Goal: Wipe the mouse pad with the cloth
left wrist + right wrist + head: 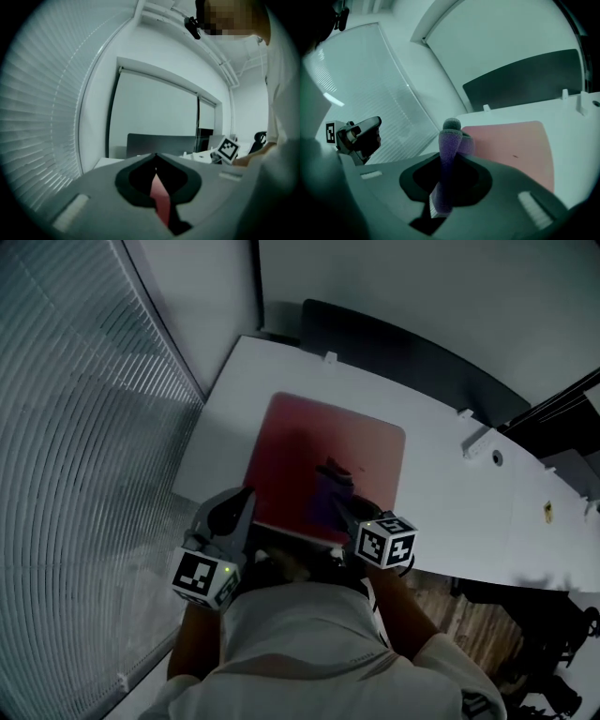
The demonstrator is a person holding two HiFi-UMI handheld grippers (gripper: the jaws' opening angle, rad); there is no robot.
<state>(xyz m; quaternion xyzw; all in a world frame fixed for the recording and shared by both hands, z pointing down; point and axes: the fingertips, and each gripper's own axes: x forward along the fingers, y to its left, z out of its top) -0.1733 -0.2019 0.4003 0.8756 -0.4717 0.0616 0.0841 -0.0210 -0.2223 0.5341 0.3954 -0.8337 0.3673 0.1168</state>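
A red mouse pad (328, 451) lies on the white desk (450, 512); the right gripper view shows it as a pink sheet (511, 140). My right gripper (345, 507) is shut on a purple cloth (333, 486) over the pad's near part. The cloth (449, 150) sticks up in a folded roll between the jaws of that gripper (446, 161). My left gripper (246, 504) is at the pad's near left corner. Its jaws (156, 157) meet at the tips, and a strip of the red pad (160, 199) is pinched between them.
Window blinds (84, 427) run along the left. A dark panel (394, 343) stands behind the desk's far edge. A cable hole (496, 457) and small white clips sit on the desk's right part. Wooden floor (469, 615) and a chair base lie to the right.
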